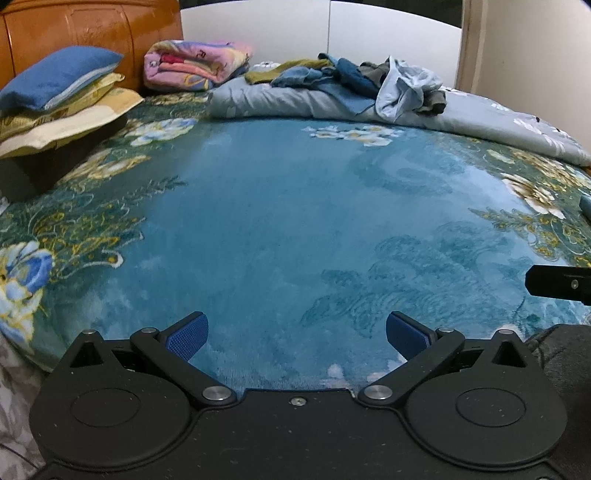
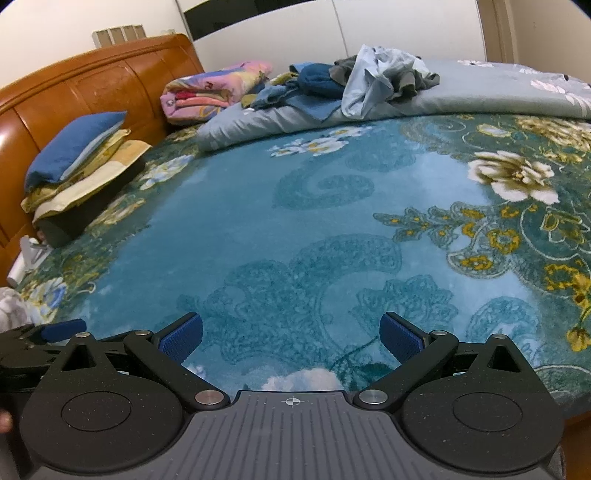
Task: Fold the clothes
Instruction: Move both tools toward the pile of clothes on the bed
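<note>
A heap of unfolded clothes point(image 1: 354, 75) lies at the far side of the bed on a grey quilt; it also shows in the right wrist view point(image 2: 365, 79). A pale blue garment point(image 1: 400, 86) tops the heap. My left gripper point(image 1: 295, 334) is open and empty, hovering over the near edge of the blue floral bedspread point(image 1: 288, 229). My right gripper point(image 2: 291, 336) is open and empty over the same bedspread point(image 2: 258, 221), far from the clothes. Part of the right gripper point(image 1: 559, 284) shows at the right edge of the left wrist view.
A folded pink floral blanket point(image 1: 195, 66) and stacked pillows point(image 1: 59, 96) lie by the wooden headboard point(image 2: 92, 92). The grey quilt point(image 1: 480, 118) runs along the far side. White wardrobe doors point(image 1: 388, 33) stand behind the bed.
</note>
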Motion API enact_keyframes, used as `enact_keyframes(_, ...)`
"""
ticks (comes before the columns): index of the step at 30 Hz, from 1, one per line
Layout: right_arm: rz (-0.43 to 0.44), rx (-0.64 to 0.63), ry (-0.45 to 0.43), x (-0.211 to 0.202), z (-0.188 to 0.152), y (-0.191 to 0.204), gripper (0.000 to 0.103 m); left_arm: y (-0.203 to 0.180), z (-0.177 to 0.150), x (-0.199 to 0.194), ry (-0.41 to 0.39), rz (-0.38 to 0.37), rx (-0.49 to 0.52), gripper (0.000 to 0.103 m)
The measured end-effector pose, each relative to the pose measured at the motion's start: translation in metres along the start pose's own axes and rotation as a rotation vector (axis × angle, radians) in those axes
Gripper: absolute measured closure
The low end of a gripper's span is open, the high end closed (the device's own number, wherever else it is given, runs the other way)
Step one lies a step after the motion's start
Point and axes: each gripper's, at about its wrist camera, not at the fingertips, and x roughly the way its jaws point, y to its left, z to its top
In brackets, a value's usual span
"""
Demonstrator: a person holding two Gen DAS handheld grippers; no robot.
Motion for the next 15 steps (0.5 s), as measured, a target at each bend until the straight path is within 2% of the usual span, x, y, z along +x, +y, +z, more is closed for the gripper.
enact_keyframes(3,0.004,0.013,0.017,0.003,0.0,-0.004,0.0,-0.005,-0.001,-0.004,-0.003,0.0,0.01,0.001)
enact_keyframes(5,-0.003,0.011,0.03,0.006,0.002,-0.003,0.0,-0.002,-0.001,0.006,0.042,-0.012,-0.008,0.001)
enact_keyframes(10,-0.003,0.007,0.027,0.01,0.009,-0.01,0.0,0.004,0.011,0.017,0.024,0.016,-0.046,0.001)
enact_keyframes(13,-0.021,0.004,0.012,0.013,0.019,-0.023,0.0,0.013,0.034,0.031,-0.022,0.03,-0.098,0.001)
enact_keyframes(15,-0.053,0.015,-0.009,0.014,0.03,-0.036,0.0,0.017,0.058,0.045,-0.054,-0.004,-0.114,0.001)
